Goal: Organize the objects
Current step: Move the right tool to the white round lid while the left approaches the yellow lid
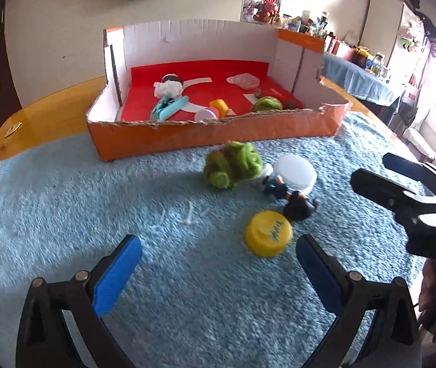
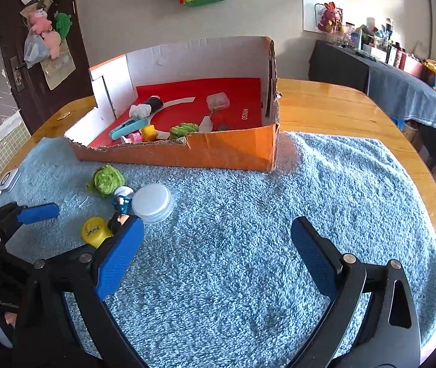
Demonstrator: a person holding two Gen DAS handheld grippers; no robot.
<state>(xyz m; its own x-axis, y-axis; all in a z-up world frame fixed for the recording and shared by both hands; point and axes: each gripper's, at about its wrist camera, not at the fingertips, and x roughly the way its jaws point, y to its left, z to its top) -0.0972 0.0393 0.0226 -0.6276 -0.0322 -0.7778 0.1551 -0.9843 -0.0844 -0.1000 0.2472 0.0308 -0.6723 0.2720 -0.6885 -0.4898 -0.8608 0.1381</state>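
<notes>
Honestly, my left gripper (image 1: 218, 263) hangs wide open, empty, with the yellow cap (image 1: 268, 233) just ahead-right; I'd slide right, straddle it, then pinch gently.

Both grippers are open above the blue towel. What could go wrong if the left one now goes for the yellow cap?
1. The yellow cap touches the dark figurine, so closing the left gripper may knock it.
2. The cardboard box has a torn, uneven front edge that could catch carried items.
</notes>
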